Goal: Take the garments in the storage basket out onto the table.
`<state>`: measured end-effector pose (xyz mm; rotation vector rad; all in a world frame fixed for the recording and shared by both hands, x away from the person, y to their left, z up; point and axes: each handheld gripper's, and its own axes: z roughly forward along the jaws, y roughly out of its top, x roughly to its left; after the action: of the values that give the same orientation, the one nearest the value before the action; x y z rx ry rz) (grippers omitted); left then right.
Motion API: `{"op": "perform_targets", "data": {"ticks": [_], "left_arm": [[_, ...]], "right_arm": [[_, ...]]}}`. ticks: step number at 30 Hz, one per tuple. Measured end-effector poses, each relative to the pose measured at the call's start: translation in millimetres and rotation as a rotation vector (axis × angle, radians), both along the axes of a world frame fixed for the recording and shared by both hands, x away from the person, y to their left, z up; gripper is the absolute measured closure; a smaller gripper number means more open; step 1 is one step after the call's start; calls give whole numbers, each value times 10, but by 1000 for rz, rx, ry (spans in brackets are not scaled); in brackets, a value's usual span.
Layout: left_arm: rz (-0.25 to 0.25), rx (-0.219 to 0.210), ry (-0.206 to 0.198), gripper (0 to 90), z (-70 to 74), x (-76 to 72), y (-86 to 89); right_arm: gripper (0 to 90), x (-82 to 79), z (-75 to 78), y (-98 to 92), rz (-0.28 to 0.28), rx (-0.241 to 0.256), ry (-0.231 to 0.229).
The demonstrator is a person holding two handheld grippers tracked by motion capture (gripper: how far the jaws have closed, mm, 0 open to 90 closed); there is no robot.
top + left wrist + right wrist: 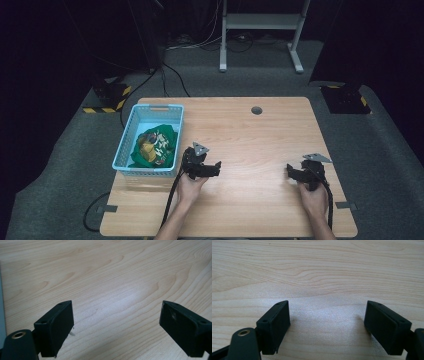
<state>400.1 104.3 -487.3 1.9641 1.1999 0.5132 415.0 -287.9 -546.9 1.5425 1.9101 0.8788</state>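
We hold left gripper just right of blue basket, jaws wide apart, nothing between. Green cloth lies bundled in basket, at table left edge. Our right gripper well apart near right edge, jaws spread over bare wood. Round hole at far edge. Nothing blocks basket.

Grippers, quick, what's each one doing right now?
Left gripper: open, holding nothing, over bare wooden table.
Right gripper: open, holding nothing.

Wooden table, dark cables on grey floor; white stand
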Motion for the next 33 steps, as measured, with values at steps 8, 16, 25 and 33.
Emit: {"op": "perform_targets", "data": {"ticks": [8, 16, 25, 33], "left_arm": [[6, 1, -9, 126, 89, -12, 66], [12, 14, -25, 126, 187, 2, 118], [12, 33, -44, 112, 345, 40, 207], [27, 46, -49, 105, 419, 52, 275]], "right_arm": [[206, 0, 0, 0, 0, 0, 0], [205, 0, 0, 0, -1, 0, 0], [205, 0, 0, 1, -1, 0, 0], [205, 0, 0, 1, -1, 0, 0]]}}
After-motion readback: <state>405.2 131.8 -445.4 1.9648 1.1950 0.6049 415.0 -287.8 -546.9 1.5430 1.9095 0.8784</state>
